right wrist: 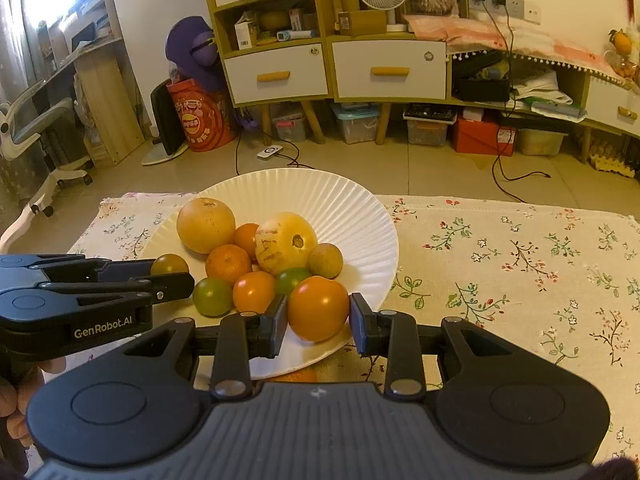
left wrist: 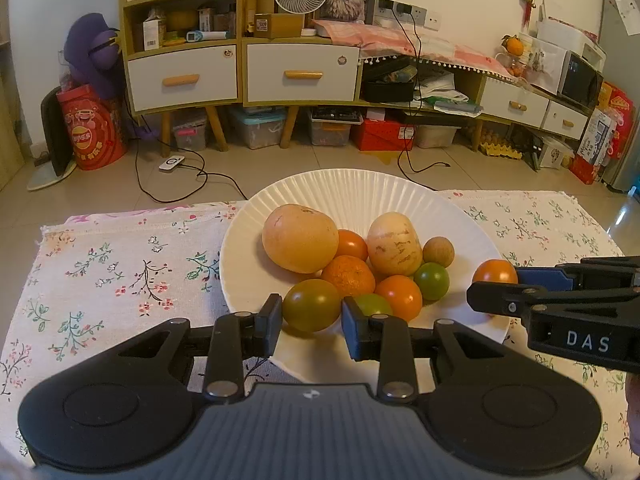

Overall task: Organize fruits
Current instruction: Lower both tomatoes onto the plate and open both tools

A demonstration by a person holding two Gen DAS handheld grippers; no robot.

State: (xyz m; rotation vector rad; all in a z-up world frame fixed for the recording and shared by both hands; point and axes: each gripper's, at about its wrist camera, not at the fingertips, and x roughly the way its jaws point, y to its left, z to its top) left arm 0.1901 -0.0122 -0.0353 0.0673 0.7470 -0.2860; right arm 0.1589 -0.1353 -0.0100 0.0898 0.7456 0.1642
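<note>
Both claws over white plate (left wrist: 360, 188) on cloth-covered counter (left wrist: 120, 264).

Left claw (left wrist: 311, 314) pinching green-brown tomato (left wrist: 312, 310); right claw (right wrist: 319, 316) pinching orange tomato (right wrist: 318, 307).

Step, likely: setting the two tomatoes into plate, at near rim. Next: ease jaws apart, withdraw without nudging pile.

Count on plate: two big yellow fruits, one mandarin, one small brown fruit, six tomatoes including the pinched pair.

White plate (right wrist: 352, 200) crowded with fruit at its near half, far half bare, flowered cloth (right wrist: 520, 264) open to the right, left gripper (left wrist: 311, 314) and right gripper (right wrist: 318, 314) each filled by a tomato, the two grippers close side by side.
</note>
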